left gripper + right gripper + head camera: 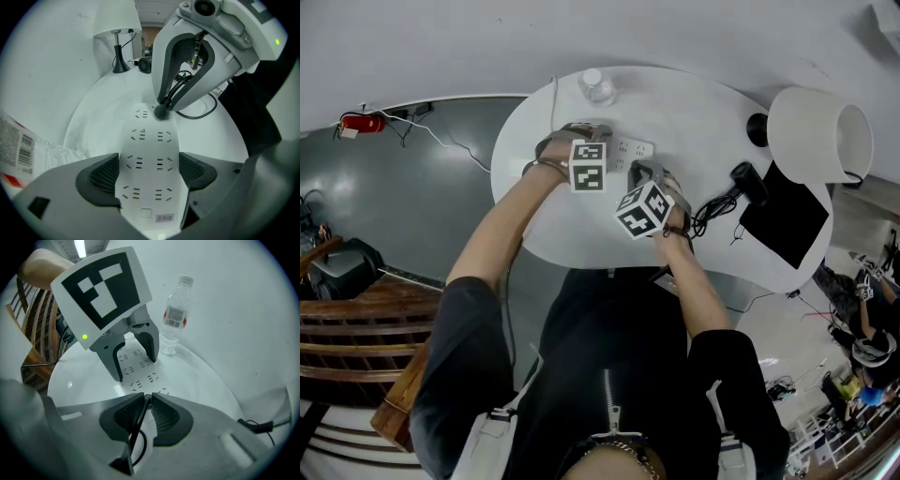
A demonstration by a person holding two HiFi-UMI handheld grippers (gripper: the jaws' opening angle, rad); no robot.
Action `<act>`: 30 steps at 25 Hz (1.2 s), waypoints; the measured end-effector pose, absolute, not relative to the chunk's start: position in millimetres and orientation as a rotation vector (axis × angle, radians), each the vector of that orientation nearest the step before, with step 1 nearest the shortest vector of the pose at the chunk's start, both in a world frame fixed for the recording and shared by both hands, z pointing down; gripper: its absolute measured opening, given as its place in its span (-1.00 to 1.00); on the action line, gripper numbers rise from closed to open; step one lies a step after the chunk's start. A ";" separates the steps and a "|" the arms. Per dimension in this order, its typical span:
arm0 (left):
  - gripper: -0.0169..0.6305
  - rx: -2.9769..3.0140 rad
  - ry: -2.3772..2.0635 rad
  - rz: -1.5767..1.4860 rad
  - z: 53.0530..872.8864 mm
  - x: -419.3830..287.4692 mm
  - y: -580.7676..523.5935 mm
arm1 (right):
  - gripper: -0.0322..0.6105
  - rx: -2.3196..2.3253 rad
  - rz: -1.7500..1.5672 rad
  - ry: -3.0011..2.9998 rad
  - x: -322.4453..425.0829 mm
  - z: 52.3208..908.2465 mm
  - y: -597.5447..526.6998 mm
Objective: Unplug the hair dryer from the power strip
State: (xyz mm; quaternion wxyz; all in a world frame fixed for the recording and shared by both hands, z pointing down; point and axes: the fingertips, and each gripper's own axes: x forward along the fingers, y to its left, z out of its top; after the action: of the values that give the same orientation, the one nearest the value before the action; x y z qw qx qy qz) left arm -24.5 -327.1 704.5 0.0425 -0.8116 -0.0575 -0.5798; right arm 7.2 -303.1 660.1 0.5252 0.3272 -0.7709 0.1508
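Plug [161, 112], dark, rounded, on thin black cord [136, 437]: seated at far end of long white plastic power strip [150, 140]. Right gripper [146, 403] is clamped on the plug, pads nearly together.

Power strip: flat on round white table [572, 234]; left gripper [149, 174] grips its near end, one pad against each long edge.

Black hair dryer [750, 180]: lying on table, well apart from strip, on its right in head view.

Clear plastic water bottle [174, 319]: upright beyond strip.

White-shaded lamp [820, 133]: near hair dryer.

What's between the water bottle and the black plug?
The white power strip, clamped in the left gripper; the right gripper view shows it.
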 end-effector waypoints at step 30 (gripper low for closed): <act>0.24 -2.488 -0.164 -1.800 706.9 -23.5 -326.9 | -0.75 0.788 0.444 -1.874 14.6 655.8 -299.2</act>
State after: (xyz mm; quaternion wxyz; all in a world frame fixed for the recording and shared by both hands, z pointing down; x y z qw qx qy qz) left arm -23.5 -326.9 706.9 0.0332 -0.8086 -0.0534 -0.5849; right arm 14.6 -299.2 655.8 0.5060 0.3265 -0.7769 0.1841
